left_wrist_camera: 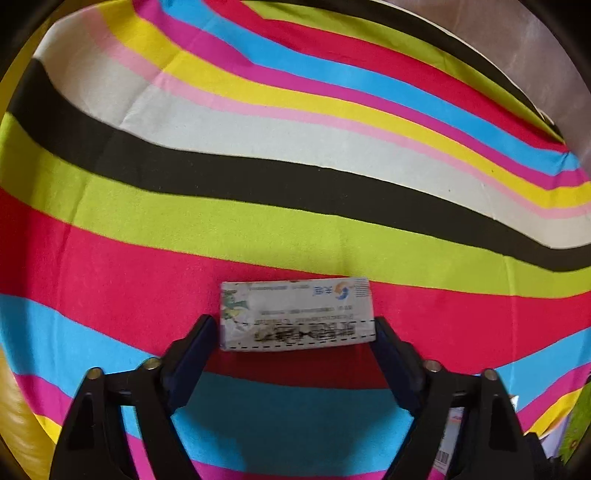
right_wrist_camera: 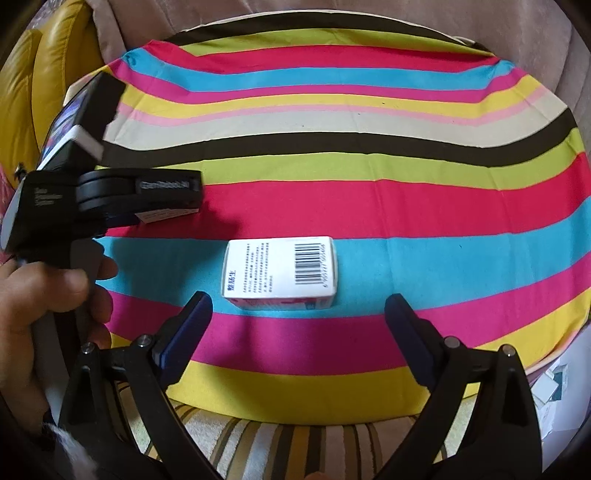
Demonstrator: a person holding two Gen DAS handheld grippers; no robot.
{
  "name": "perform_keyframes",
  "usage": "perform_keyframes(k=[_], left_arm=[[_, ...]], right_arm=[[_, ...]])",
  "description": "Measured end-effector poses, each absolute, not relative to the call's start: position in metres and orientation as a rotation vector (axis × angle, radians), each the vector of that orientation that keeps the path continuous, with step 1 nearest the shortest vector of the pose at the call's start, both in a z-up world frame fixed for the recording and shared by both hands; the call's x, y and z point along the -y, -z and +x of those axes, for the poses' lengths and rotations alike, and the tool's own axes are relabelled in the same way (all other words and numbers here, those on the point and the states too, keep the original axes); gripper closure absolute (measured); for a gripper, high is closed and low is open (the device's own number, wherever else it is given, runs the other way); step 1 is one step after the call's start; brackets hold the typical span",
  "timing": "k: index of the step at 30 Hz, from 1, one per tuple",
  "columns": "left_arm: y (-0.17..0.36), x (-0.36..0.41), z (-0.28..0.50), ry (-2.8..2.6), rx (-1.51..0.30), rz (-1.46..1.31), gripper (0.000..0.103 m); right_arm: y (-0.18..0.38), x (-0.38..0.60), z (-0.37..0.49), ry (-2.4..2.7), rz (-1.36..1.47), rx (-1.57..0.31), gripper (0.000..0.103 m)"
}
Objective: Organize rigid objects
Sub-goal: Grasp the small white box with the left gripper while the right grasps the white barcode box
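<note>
In the left wrist view my left gripper [left_wrist_camera: 295, 326] is shut on a small grey-white printed carton [left_wrist_camera: 295, 314], gripped at both ends and held over the striped cloth [left_wrist_camera: 258, 147]. In the right wrist view my right gripper [right_wrist_camera: 297, 310] is open and empty. A white box with a barcode [right_wrist_camera: 282, 271] lies flat on the cloth's blue stripe [right_wrist_camera: 443, 258], just beyond and between the fingertips, apart from them. The left gripper's black body [right_wrist_camera: 140, 192] shows at the left of that view, held by a hand [right_wrist_camera: 48, 295].
The striped cloth covers a round surface. A yellow leather cushion [right_wrist_camera: 40, 74] lies at the far left, a beige seat back [right_wrist_camera: 517, 33] behind. A striped rug [right_wrist_camera: 295, 439] lies below the cloth's front edge. Loose packs [right_wrist_camera: 554, 387] lie at the lower right.
</note>
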State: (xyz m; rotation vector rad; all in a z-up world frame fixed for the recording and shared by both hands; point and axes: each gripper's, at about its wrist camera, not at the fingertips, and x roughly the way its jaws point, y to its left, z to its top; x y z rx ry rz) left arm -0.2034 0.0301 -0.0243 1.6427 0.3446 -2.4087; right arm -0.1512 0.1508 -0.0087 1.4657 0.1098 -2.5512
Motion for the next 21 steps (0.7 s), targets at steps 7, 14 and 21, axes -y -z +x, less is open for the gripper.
perform_keyframes(k=[7, 14, 21], left_arm=[[0.017, -0.042, -0.201, 2.453, -0.338, 1.619, 0.026], [0.001, -0.042, -0.179, 2.496, -0.365, 1.569, 0.026], [-0.013, -0.043, -0.155, 2.525, -0.404, 1.539, 0.026]], right_arm=[[0.014, -0.141, -0.158, 2.567, 1.482, -0.167, 0.007], [0.024, -0.136, -0.169, 2.567, 1.52, -0.194, 0.007], [0.032, -0.132, -0.179, 2.558, 1.55, -0.208, 0.007]])
